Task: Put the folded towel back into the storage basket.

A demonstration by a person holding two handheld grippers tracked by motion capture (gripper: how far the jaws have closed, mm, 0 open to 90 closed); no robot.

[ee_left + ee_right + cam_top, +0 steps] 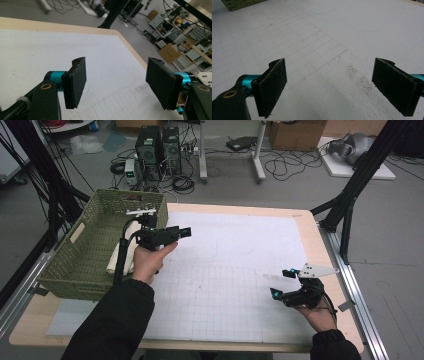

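both grippers empty, jaws spread

right gripper (285, 282) low over the white grid mat (235, 270) near its right edge, black foam pads (273, 85) wide apart, nothing between. left gripper (184, 232) at the mat's left side, just beside the woven green basket (65, 265), jaws spread, empty. high view shows pale cloth (120, 260) inside the basket. mat centre bare; wooden table edge (130, 47) beyond.

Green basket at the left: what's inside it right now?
The green basket holds a pale folded cloth; the left gripper and forearm cover part of it, so anything beneath stays hidden.
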